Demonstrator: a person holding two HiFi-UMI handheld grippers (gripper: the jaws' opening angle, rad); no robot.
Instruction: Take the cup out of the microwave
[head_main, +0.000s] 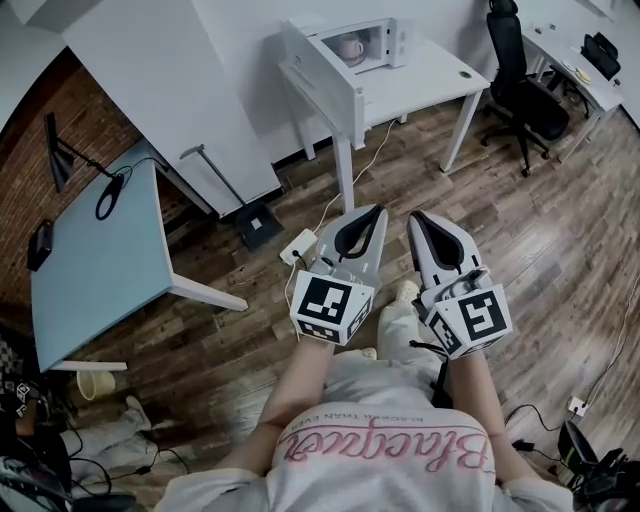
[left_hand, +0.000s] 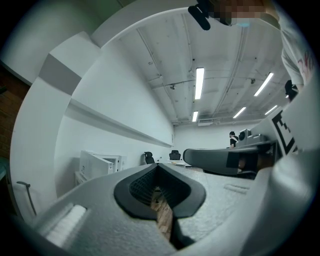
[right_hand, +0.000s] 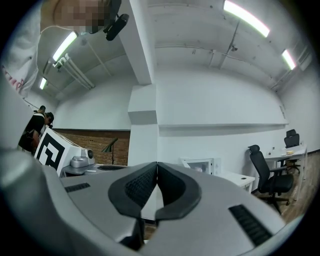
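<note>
A white rectangular worktop (head_main: 430, 85) stands at the far side of the wooden floor (head_main: 540, 250), with an open white microwave (head_main: 395, 42) on its left end. The left gripper (head_main: 380, 210) and right gripper (head_main: 415, 215) are side by side near the person, their fingers (head_main: 362, 238) pressed together on nothing. The pale pink cup (head_main: 351, 47) sits inside the microwave, far ahead and well apart from them.

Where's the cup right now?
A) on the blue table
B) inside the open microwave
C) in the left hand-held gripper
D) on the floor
B: the head view shows the pink cup sitting inside the open microwave on the white table.
</note>
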